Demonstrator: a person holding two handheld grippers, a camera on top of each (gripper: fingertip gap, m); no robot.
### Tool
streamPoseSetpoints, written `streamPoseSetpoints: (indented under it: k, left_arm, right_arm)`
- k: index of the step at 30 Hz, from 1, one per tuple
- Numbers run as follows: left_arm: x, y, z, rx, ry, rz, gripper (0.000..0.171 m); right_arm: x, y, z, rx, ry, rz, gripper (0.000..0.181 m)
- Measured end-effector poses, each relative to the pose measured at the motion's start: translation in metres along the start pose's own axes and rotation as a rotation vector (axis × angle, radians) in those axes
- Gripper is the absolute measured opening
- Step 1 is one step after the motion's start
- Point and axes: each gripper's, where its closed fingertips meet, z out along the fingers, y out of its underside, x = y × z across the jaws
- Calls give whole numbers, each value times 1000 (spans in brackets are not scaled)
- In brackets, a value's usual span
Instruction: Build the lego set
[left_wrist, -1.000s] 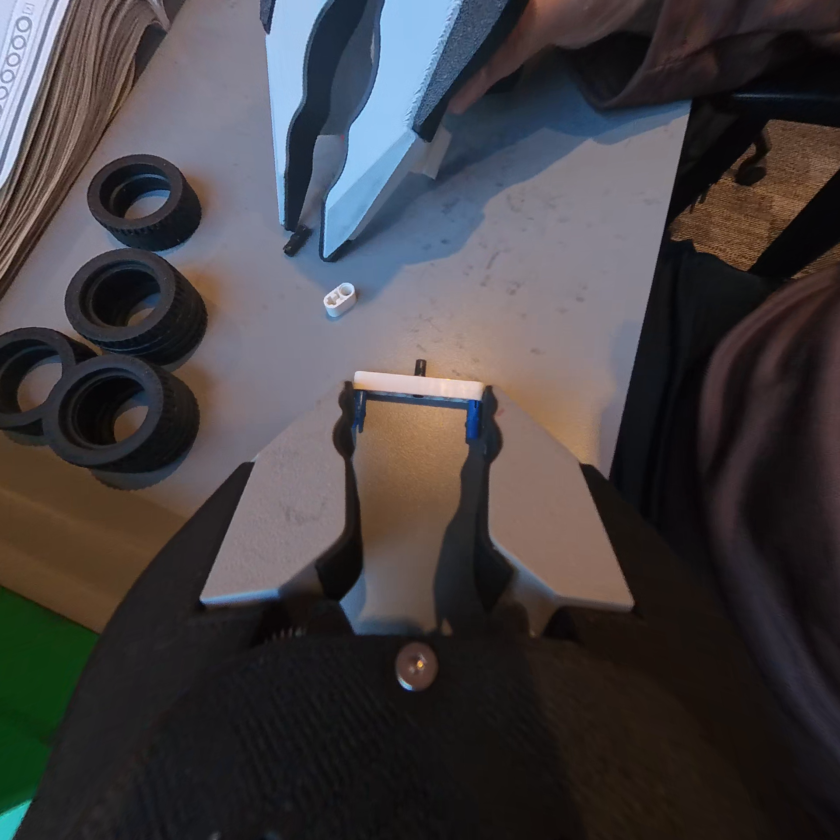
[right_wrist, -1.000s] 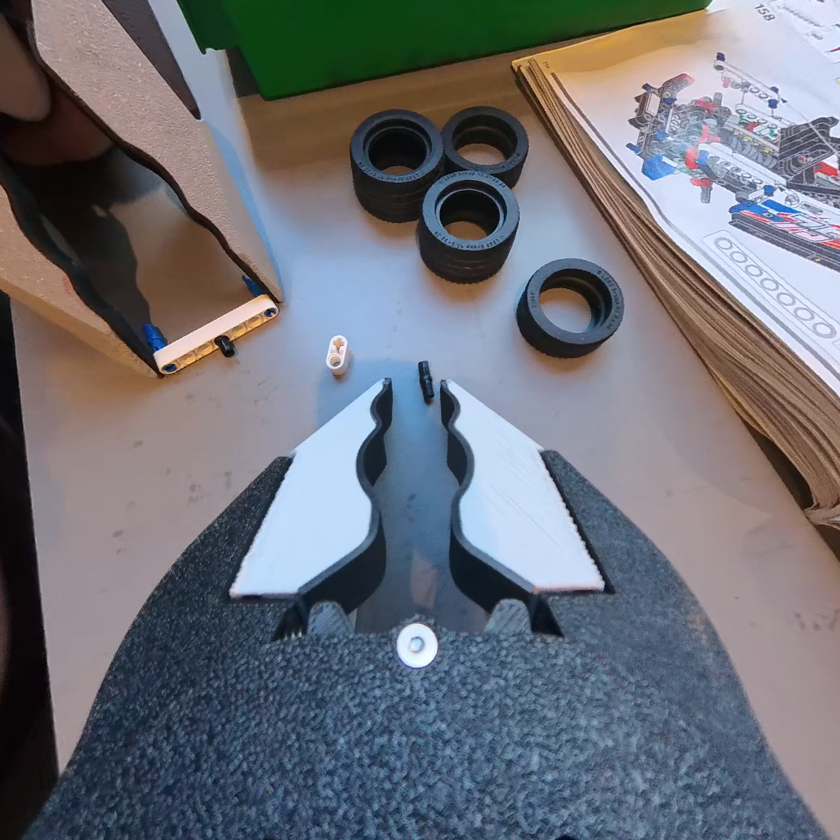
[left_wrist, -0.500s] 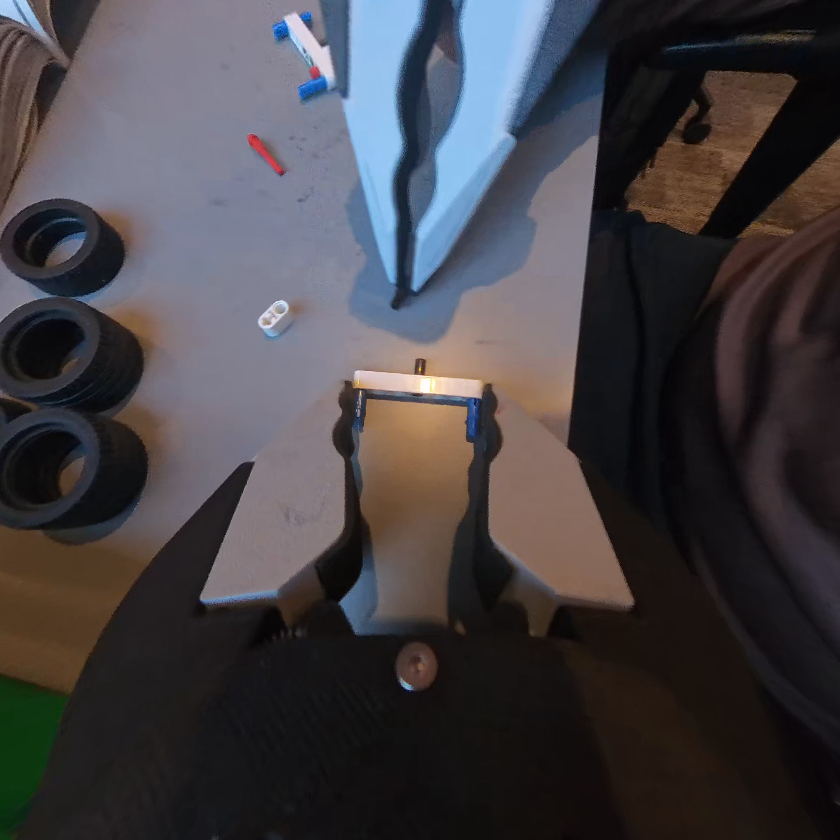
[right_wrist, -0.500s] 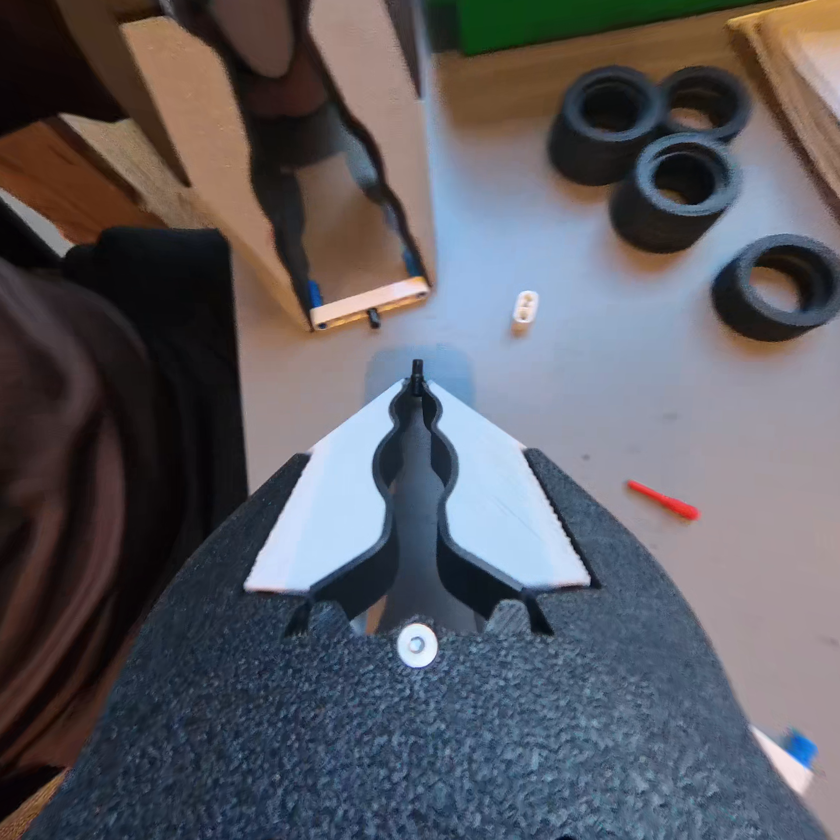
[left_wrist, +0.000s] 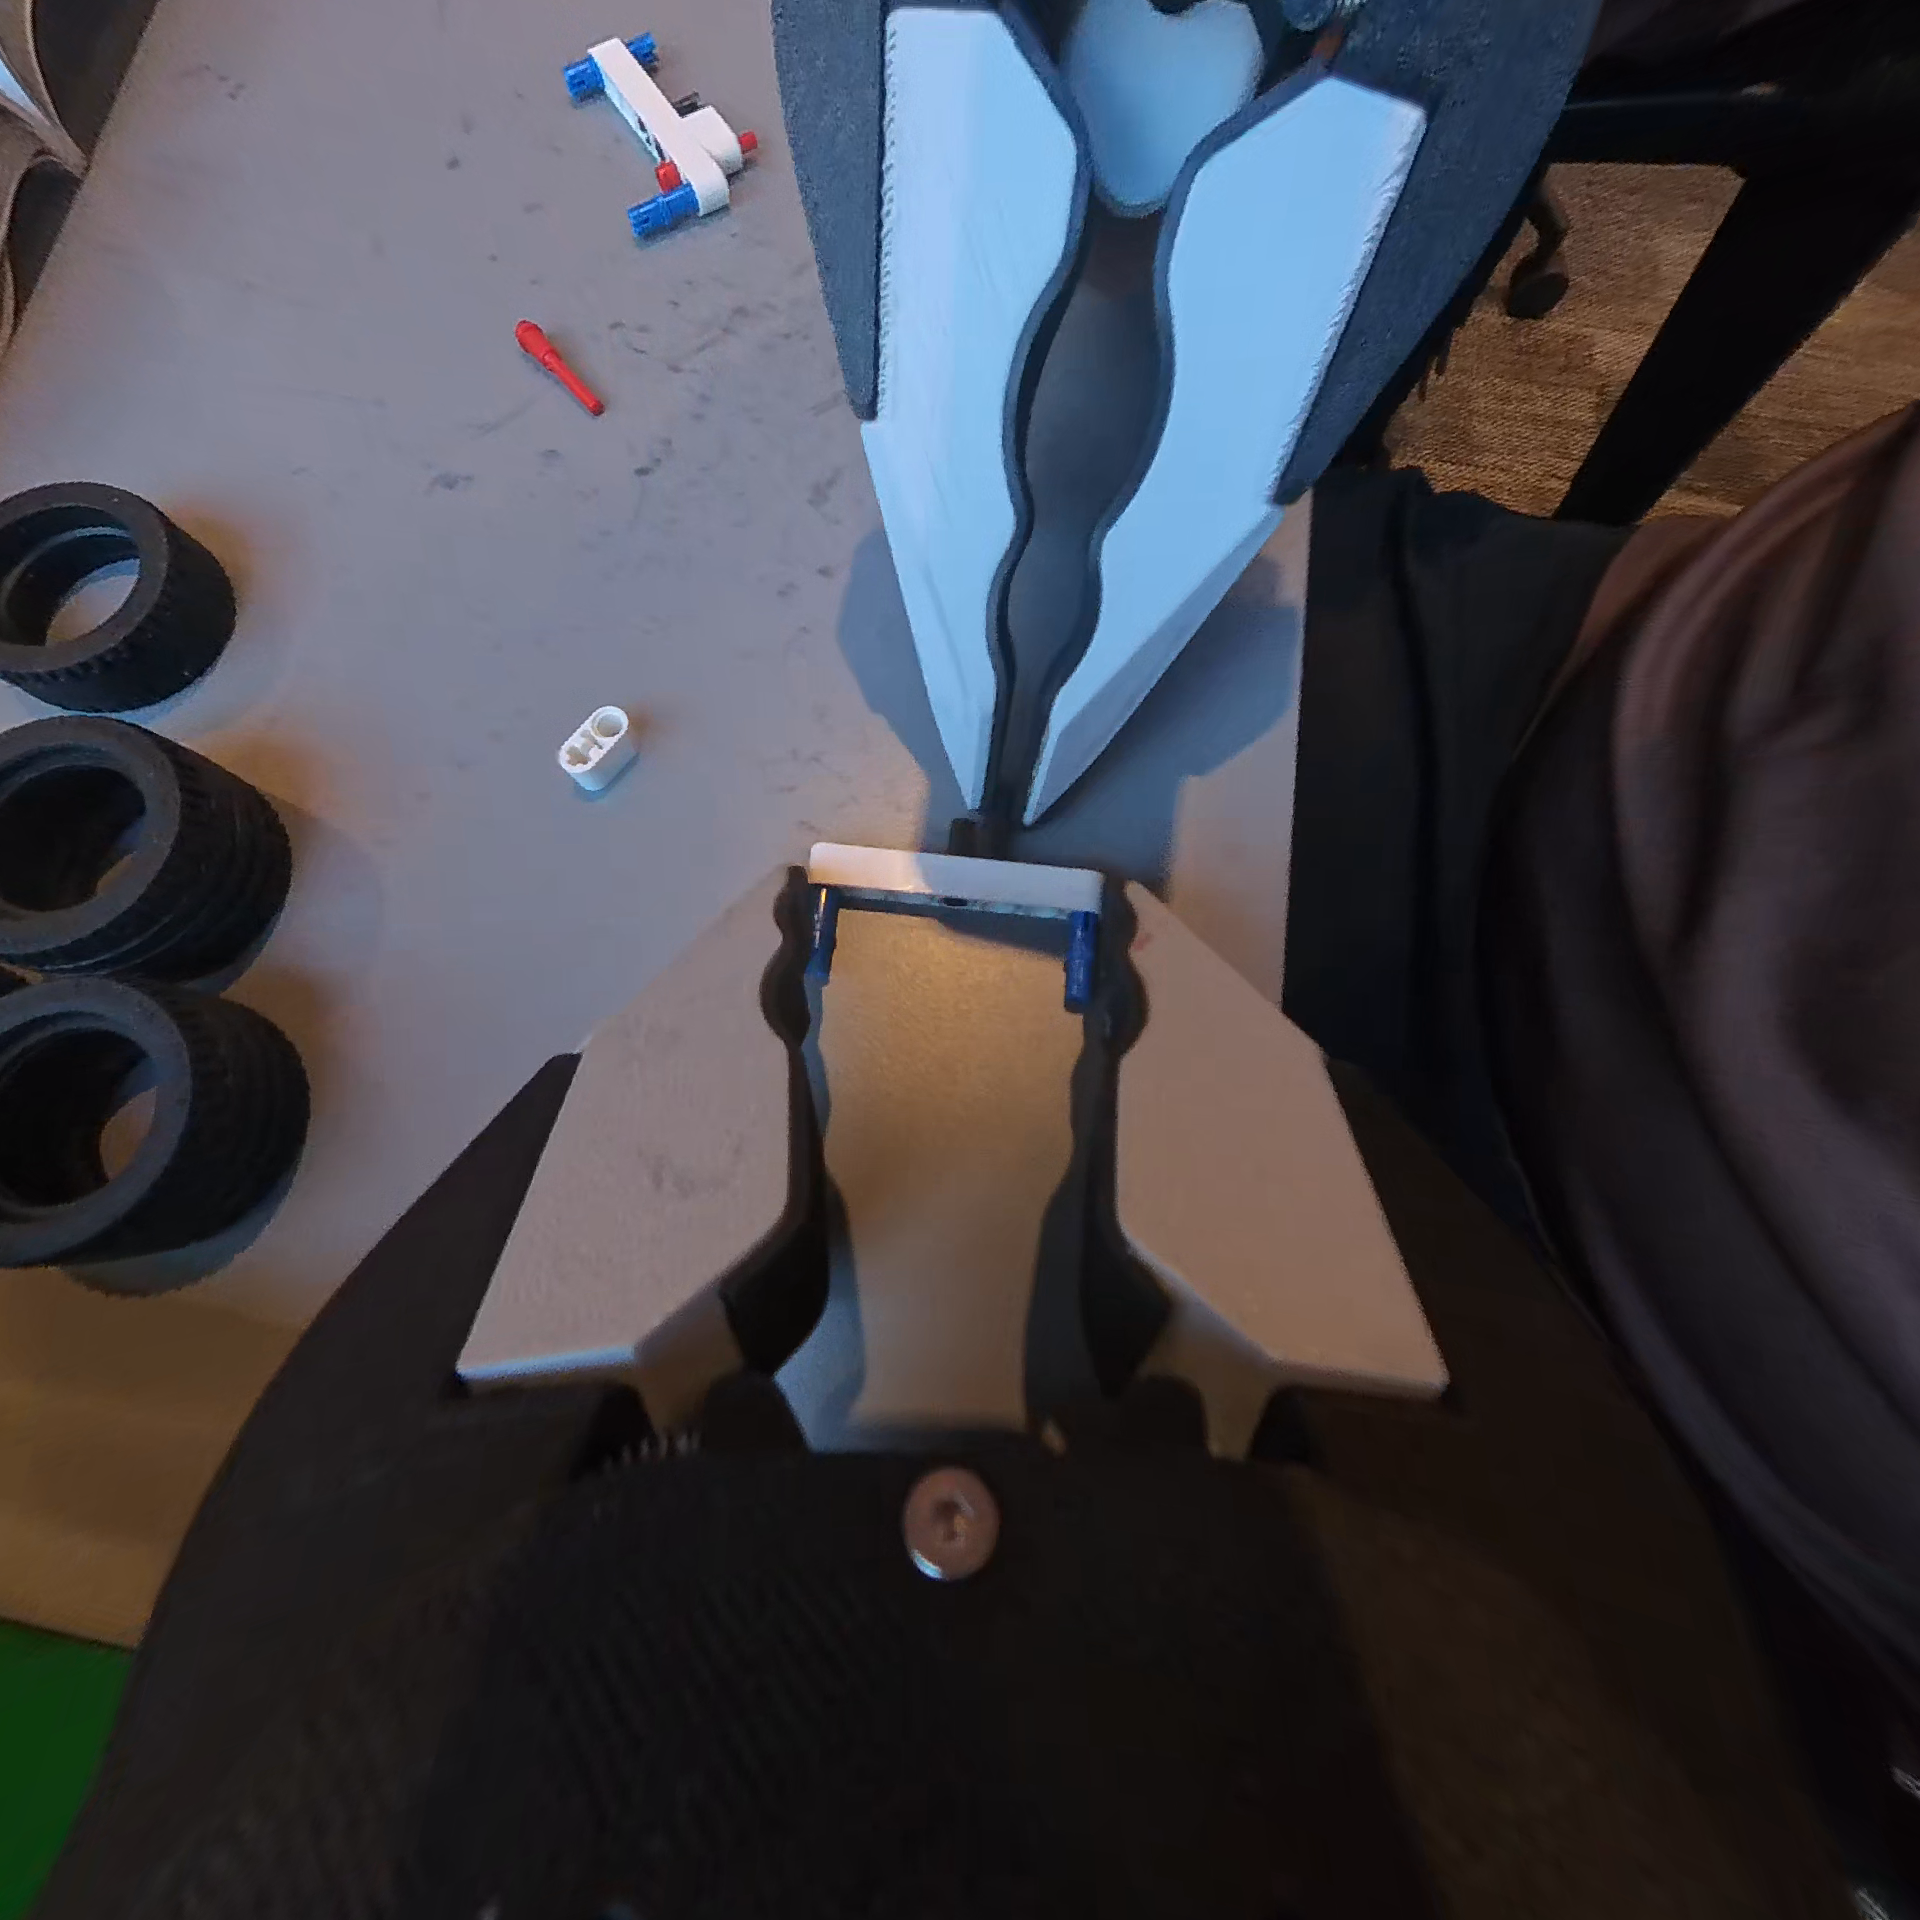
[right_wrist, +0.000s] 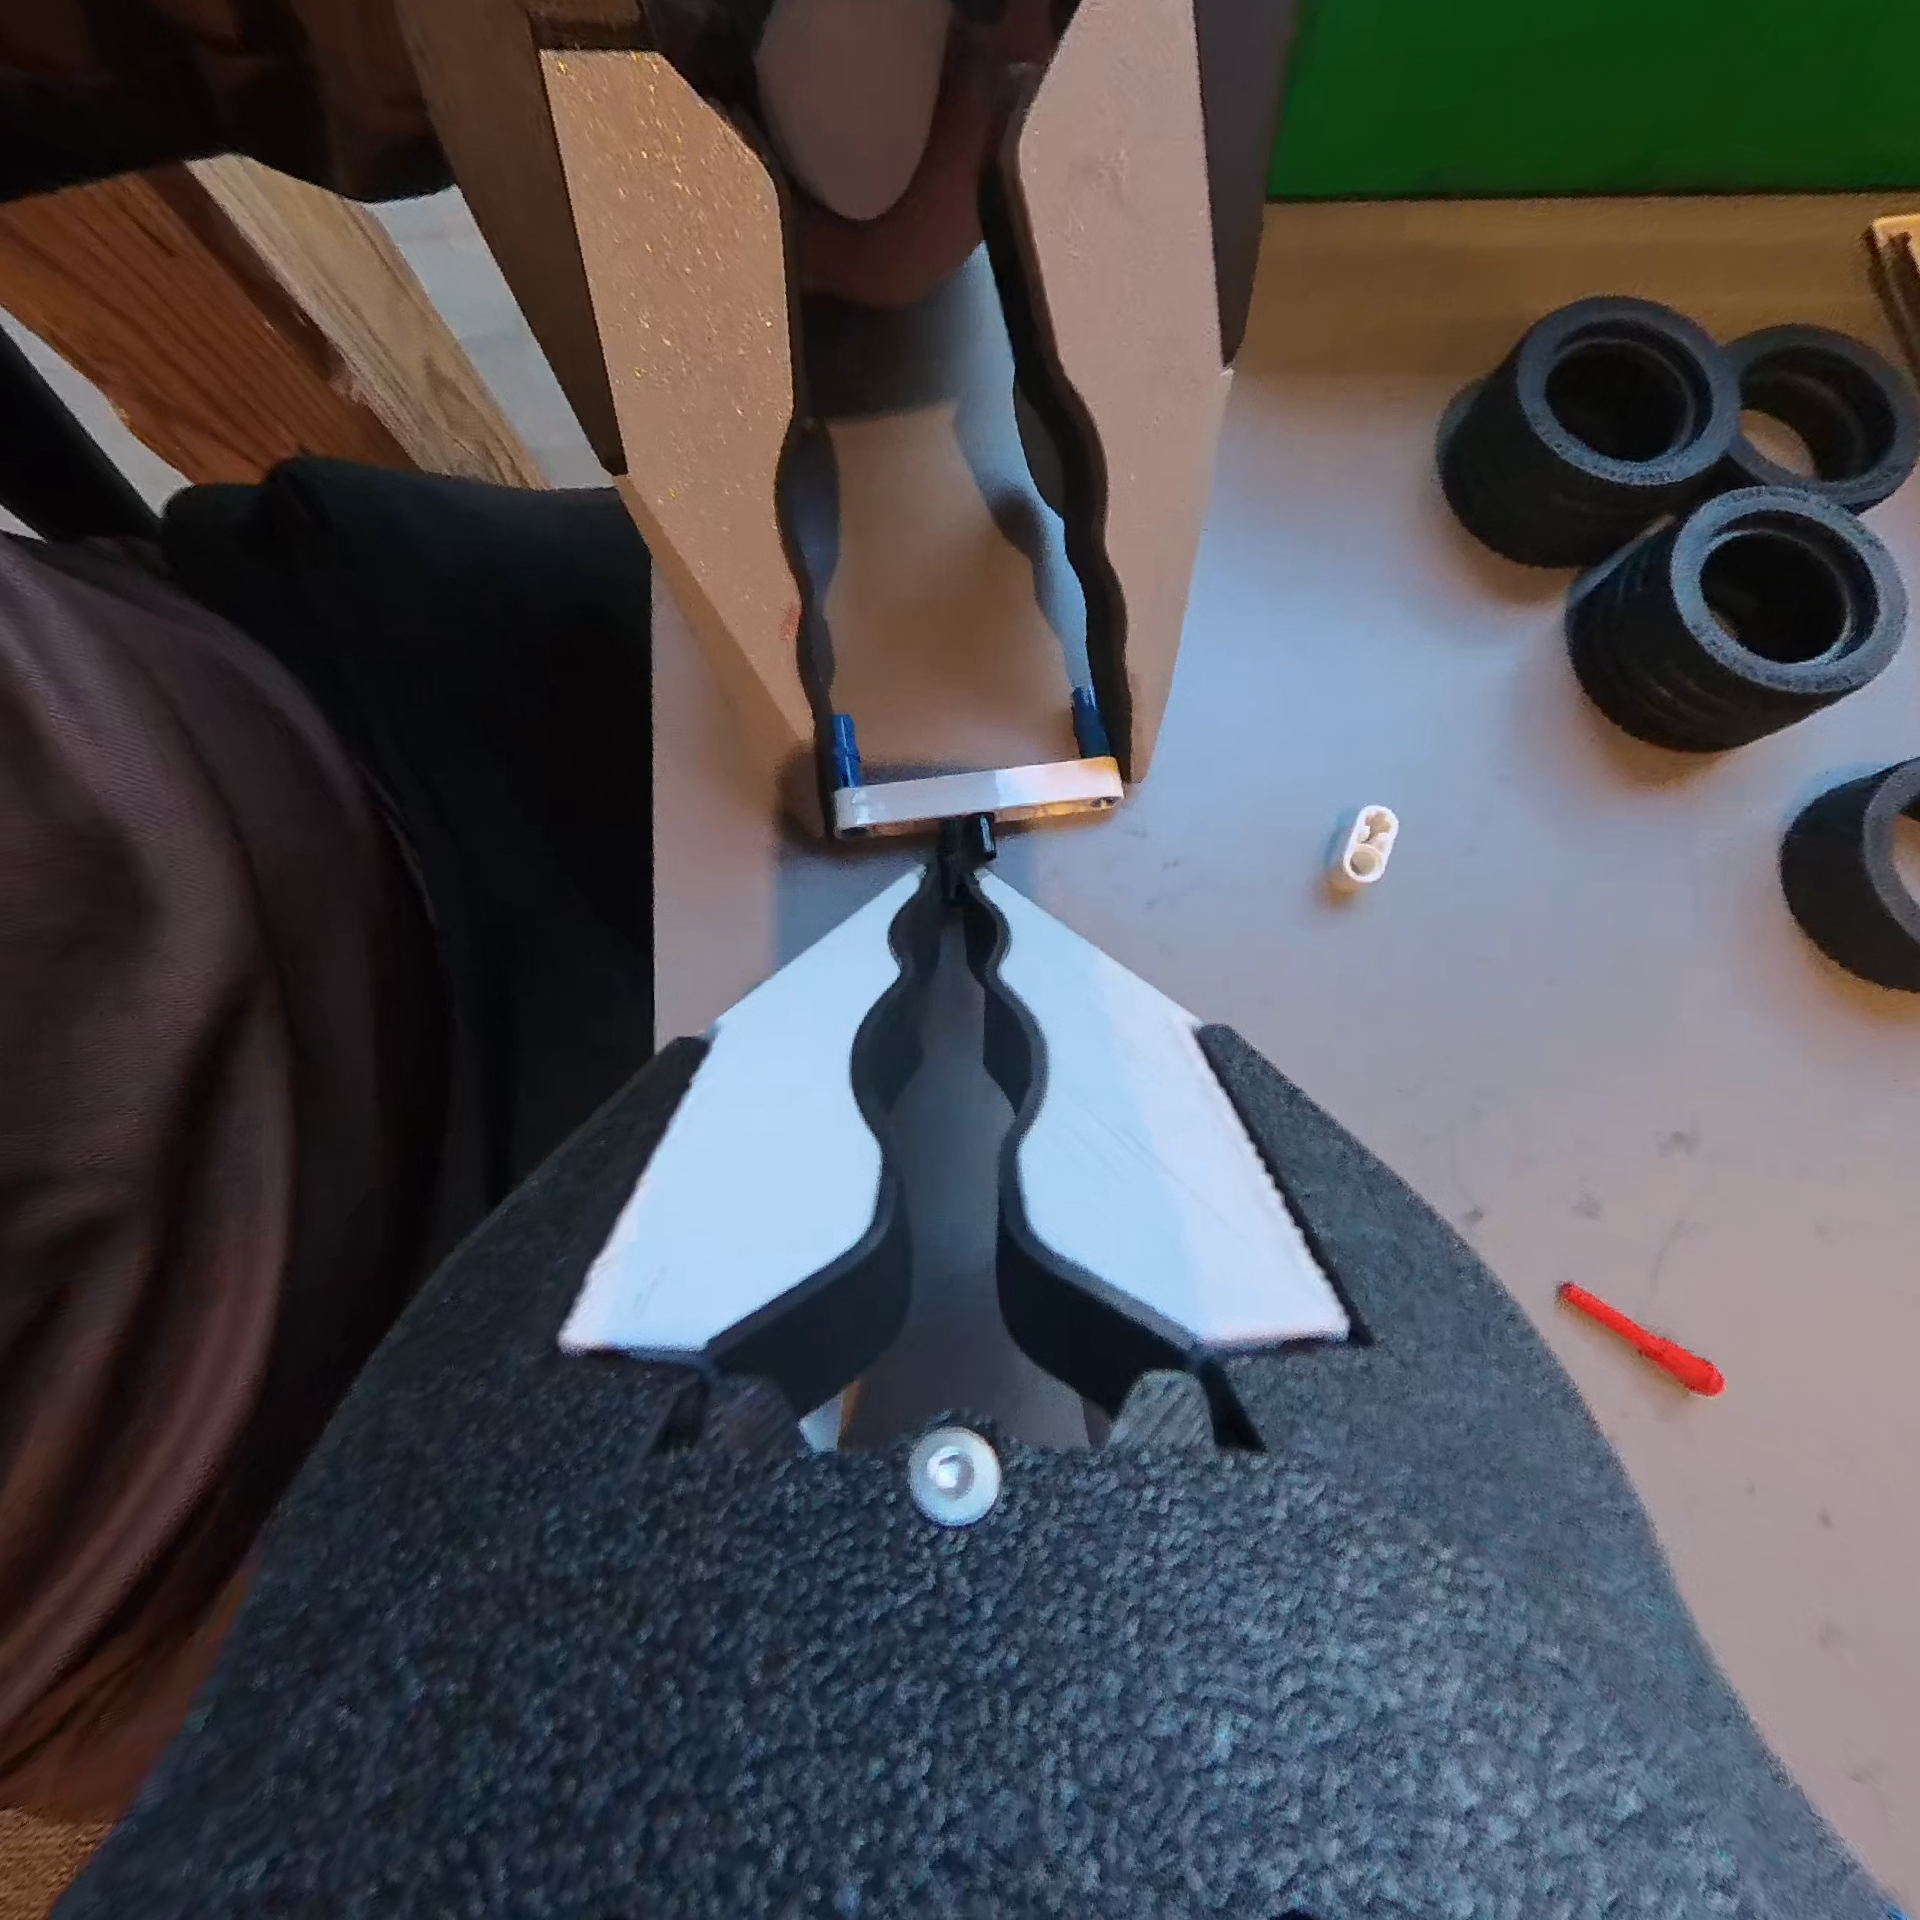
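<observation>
Moved since prior frame: right gripper (right_wrist: 961, 883), clamped on black pin (right_wrist: 954, 871), now at white beam (right_wrist: 977, 805). Left gripper (left_wrist: 954, 914) clamps beam ends, over table edge. Step: pin insertion. Next: align w/ hole, push.

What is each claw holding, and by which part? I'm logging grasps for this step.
Left claw: white beam, held by its two ends. Right claw: small black pin, pinched at its rear end at the fingertips.
</observation>
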Motion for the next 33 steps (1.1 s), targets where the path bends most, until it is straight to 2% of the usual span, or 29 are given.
streamPoseSetpoints:
  k: [19,26,31,33]
  left_arm:
    - [-2,-1,0,0,-6,-11,54]
    - [-3,0,0,-1,-13,-15,54]
    - [-3,-1,1,-1,-16,-17,54]
    - [-3,-1,1,-1,-16,-19,54]
  right_arm:
    - [-1,-1,1,35,-10,-125,2]
    - [0,-3,2,27,1,-85,2]
    - [1,-3,2,-73,96,-258,1]
    - [1,-3,2,-82,98,-255,2]
